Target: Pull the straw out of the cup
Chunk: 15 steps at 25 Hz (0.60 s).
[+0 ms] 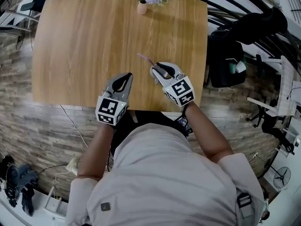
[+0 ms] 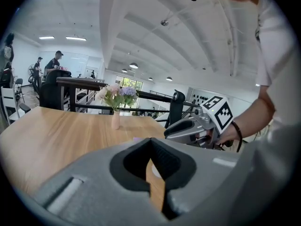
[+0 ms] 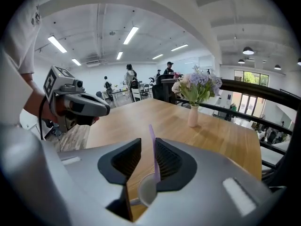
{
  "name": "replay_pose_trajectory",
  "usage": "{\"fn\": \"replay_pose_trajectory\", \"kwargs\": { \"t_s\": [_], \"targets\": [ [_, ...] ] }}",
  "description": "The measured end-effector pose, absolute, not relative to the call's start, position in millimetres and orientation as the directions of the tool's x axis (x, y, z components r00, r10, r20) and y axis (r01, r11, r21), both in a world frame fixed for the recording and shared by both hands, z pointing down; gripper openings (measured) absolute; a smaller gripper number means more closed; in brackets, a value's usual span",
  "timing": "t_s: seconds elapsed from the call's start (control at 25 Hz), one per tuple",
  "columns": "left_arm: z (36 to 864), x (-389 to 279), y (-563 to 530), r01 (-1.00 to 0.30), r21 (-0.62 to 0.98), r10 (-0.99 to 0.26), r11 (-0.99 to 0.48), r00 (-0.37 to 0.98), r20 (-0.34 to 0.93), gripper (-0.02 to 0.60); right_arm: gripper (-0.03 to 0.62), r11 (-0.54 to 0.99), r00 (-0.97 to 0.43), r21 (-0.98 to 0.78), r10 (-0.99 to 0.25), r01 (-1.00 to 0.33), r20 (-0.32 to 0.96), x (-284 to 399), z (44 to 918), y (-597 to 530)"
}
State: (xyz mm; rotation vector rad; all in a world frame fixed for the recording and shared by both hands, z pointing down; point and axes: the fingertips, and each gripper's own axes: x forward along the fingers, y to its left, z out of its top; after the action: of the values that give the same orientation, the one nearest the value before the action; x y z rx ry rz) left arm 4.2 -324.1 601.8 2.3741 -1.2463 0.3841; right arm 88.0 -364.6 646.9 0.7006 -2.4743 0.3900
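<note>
right gripper (image 3: 147, 141) fingers are apart, with the thin purple plastic straw (image 3: 153, 153) standing between them, leaning on the 3 o'clock finger. left gripper (image 2: 150, 141) fingers are together, empty, near the wooden table's (image 1: 94, 41) 6 o'clock edge.

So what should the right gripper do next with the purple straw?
Probably ease the right gripper straight back, slowly. Its jaws stand open, and the purple straw only leans against one pad, low over the wooden table, so it looks let go and ready to be left there.
</note>
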Motion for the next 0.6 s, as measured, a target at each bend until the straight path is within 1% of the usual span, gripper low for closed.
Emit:
{"fn": "replay_pose_trajectory", "kwargs": {
  "t_s": [0.2, 0.4, 0.56, 0.6],
  "targets": [
    [617.8, 3.3, -327.8, -0.836, 0.253, -0.703, -0.487, 0.547, 0.455, 0.005, 0.11, 0.832, -0.704, -0.135, -0.355, -0.538, 0.615, 84.8, 680.2, -371.8],
    [628.0, -1.6, -328.1, -0.839, 0.254, -0.702, -0.482, 0.542, 0.461, 0.005, 0.109, 0.834, -0.681, -0.122, -0.344, -0.538, 0.647, 80.9, 701.1, -372.0],
    [631.0, -0.6, -329.0, -0.84, 0.248, -0.699, -0.483, 0.54, 0.468, 0.005, 0.087, 0.84, -0.666, -0.092, -0.352, -0.535, 0.657, 83.0, 706.7, -374.6],
    [630.7, -0.2, -328.8, -0.84, 0.248, -0.699, -0.483, 0.54, 0.469, 0.005, 0.074, 0.842, -0.664, -0.089, -0.351, -0.533, 0.66, 83.3, 707.6, -373.8]
  ]
}}
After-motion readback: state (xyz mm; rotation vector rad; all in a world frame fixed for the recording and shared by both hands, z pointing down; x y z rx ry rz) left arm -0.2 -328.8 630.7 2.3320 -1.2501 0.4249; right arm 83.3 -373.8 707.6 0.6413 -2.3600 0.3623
